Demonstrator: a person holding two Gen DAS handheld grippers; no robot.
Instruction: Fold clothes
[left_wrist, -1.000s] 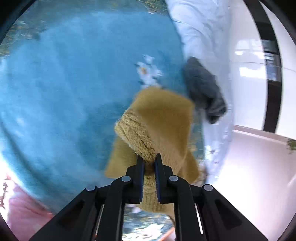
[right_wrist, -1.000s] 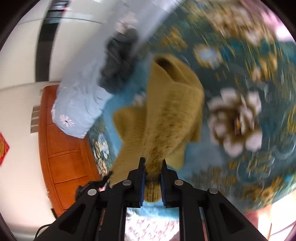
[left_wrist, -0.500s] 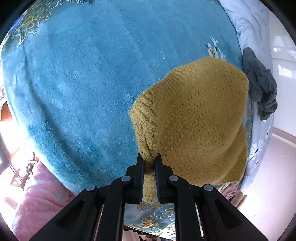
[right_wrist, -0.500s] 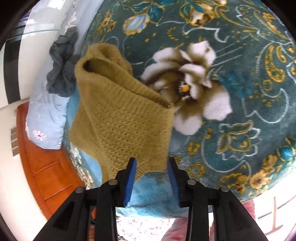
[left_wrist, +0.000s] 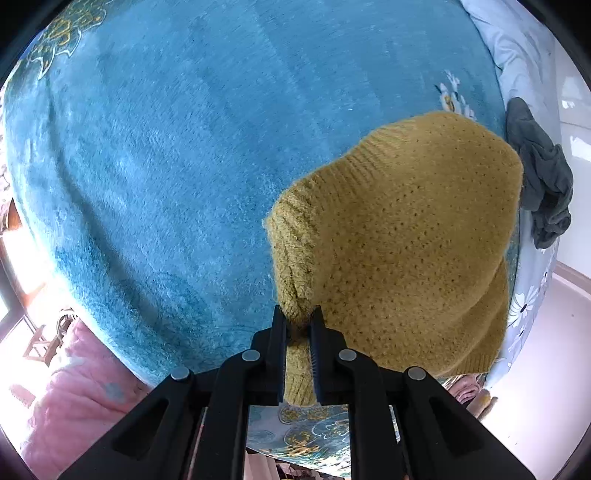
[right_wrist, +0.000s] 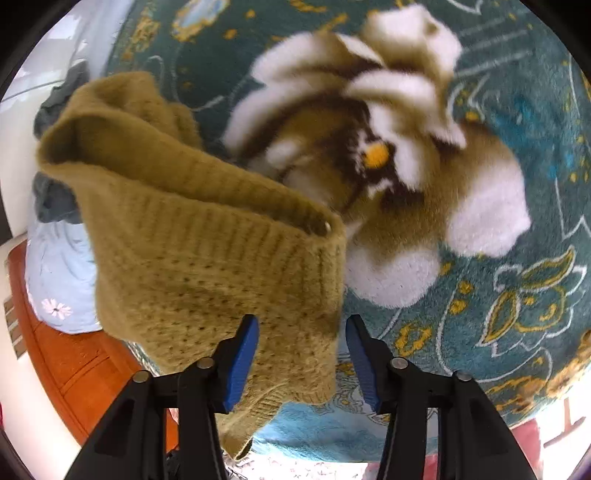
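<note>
- Mustard knitted sweater (left_wrist: 399, 236): hung doubled over above the bed, its ribbed edge (right_wrist: 207, 221) uppermost in the right wrist view and a lower hem trailing below. It was not yet lying flat on the blanket.
- Left gripper (left_wrist: 298, 325): jaws pinched tight on a bunched ribbed corner of the sweater, which ran on down between the fingers.
- Right gripper (right_wrist: 301, 332): jaws stood apart and were closing. The blue pads (right_wrist: 242, 360) showed no pressure on the knit, though the sweater's lower part hung between and in front of them.
- Teal plush blanket (left_wrist: 177, 147): covered the bed beneath the sweater; a large white flower pattern (right_wrist: 406, 166) lay under the right gripper, blurred.
- Pale blue bedding with small daisies (left_wrist: 524, 306) edged the blanket. A dark grey garment (left_wrist: 543, 184) lay crumpled on it, near the sweater and apparently unfolded.
- Progress, judged: one fold seemed formed in the air. Laying the sweater down, squaring it and any further folds remained, as did the grey garment.
</note>
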